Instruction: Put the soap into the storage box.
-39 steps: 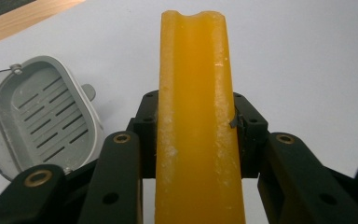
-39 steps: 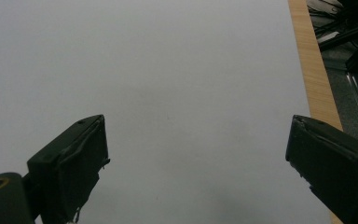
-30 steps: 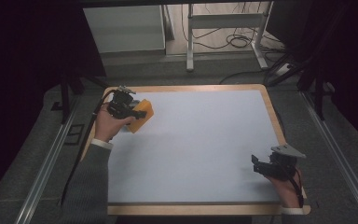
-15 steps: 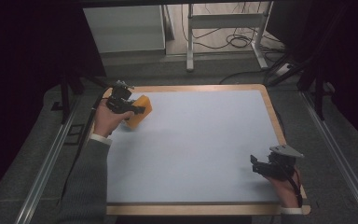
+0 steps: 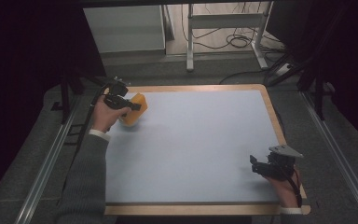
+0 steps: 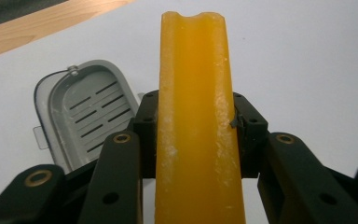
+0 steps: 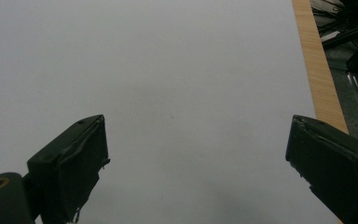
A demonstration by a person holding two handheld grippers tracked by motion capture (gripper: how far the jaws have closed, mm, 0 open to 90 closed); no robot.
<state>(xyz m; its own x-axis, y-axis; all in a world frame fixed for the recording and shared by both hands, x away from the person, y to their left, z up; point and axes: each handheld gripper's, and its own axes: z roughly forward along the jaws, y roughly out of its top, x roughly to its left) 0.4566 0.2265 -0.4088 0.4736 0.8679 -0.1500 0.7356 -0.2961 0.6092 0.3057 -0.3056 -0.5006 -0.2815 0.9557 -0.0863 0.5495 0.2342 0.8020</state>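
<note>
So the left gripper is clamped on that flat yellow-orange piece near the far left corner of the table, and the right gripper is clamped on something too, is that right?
Not quite. The right gripper holds nothing: the right gripper view shows its jaws standing wide apart over the bare pale blue table top. The rest holds: the left gripper is shut on the flat yellow-orange piece near the far left corner.

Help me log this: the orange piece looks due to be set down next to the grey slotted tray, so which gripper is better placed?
Left. The left gripper already clamps the orange piece near the grey tray. The right gripper rests open at the table's near right corner.
</note>
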